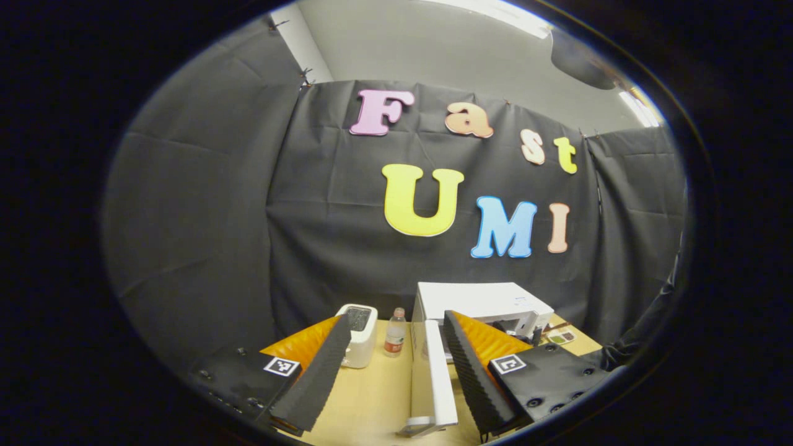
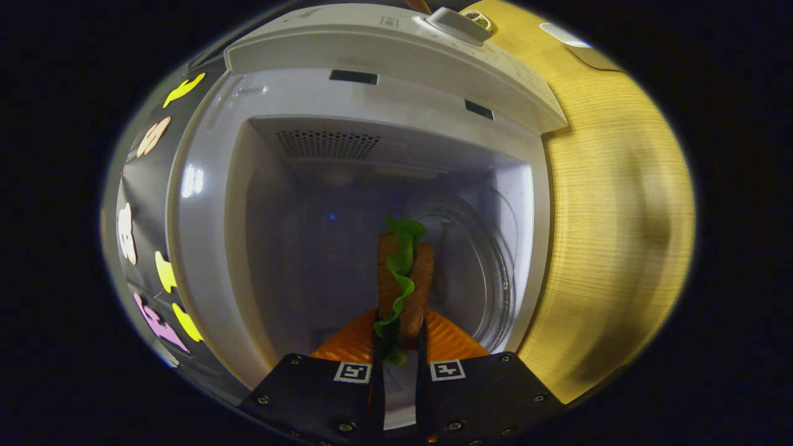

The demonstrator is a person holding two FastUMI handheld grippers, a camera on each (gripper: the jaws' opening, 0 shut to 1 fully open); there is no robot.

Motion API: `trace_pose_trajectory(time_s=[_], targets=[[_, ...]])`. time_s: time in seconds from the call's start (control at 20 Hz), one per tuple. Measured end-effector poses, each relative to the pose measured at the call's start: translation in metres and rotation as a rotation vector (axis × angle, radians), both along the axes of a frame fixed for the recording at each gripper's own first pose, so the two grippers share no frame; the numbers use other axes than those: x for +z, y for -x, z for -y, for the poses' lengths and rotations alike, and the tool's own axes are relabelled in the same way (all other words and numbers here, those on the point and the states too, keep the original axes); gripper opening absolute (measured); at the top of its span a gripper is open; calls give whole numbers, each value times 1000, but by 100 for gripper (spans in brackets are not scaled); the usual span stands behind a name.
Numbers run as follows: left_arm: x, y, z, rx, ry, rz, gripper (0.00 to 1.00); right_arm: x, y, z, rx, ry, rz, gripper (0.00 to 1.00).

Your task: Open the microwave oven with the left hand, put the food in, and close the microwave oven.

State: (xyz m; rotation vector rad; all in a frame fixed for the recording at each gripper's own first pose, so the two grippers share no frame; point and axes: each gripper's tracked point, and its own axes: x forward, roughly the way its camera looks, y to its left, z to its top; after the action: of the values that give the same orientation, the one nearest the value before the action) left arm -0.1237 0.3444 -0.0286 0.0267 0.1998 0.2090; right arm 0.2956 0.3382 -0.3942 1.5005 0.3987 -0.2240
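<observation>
One white box-shaped microwave oven with door swung open, one brown-bread lettuce sandwich pinched upright in right gripper inside cavity, left gripper spread wide, one white toaster, one clear plastic bottle.

The left gripper hangs with jaws spread wide. At twelve o'clock ahead stands the microwave, its door swung open toward the camera. A toaster and bottle sit at eleven o'clock on the wooden table.

Left gripper view faces the microwave from farther back; right gripper view peers close into its cavity.
</observation>
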Motion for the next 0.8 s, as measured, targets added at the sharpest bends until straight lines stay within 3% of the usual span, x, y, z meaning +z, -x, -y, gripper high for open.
trace_pose_trajectory(time_s=[0.4,0.55,0.6,0.8], targets=[[-17,18,-15,58,36,-30,95,-21,-6,-2,-41,15,-55,20],[-17,16,-16,57,35,-20,96,-34,4,2,5,70,-154,34],[-15,16,-16,51,35,-13,98,-39,7,3,28,111,-178,43],[-11,9,-9,26,32,1,97,-32,17,11,83,168,-208,57]])
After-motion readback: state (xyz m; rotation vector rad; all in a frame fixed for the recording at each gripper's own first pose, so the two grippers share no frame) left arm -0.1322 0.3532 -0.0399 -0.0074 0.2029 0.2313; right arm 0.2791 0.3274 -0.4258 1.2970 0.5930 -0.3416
